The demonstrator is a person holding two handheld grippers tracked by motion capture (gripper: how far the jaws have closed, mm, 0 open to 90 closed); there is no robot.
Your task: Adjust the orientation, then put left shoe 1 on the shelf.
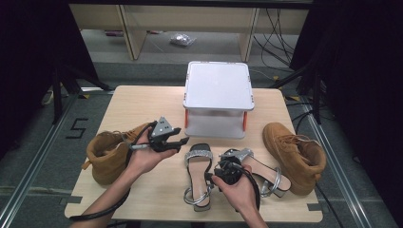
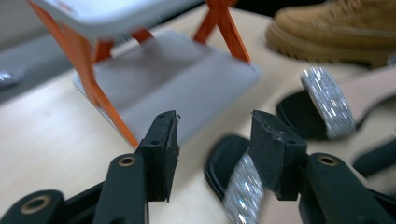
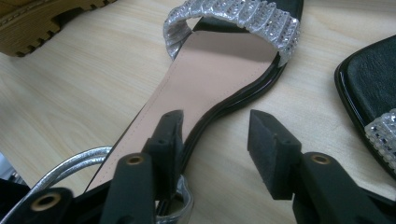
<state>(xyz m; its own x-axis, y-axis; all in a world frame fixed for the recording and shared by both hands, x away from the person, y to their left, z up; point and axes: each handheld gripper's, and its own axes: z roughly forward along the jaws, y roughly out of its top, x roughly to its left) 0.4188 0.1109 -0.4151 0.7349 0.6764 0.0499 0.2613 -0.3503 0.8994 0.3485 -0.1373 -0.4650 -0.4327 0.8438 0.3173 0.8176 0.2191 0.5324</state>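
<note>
Sandals: both flat on the table, left sandal (image 1: 197, 173) ahead of your left gripper (image 1: 179, 142), right sandal (image 1: 259, 171) under your right gripper (image 1: 227, 167). Both sets of fingers stand apart, holding nothing. Lift straight up so pads clear straps without nudging either shoe.

The high view looked forward and down over the whole pale wooden bench (image 1: 142, 102). Both claw views sat low and close, each sharing with it a black sandal with a glittering silver strap (image 1: 198, 155) (image 2: 243, 186) (image 3: 387, 133).
</note>
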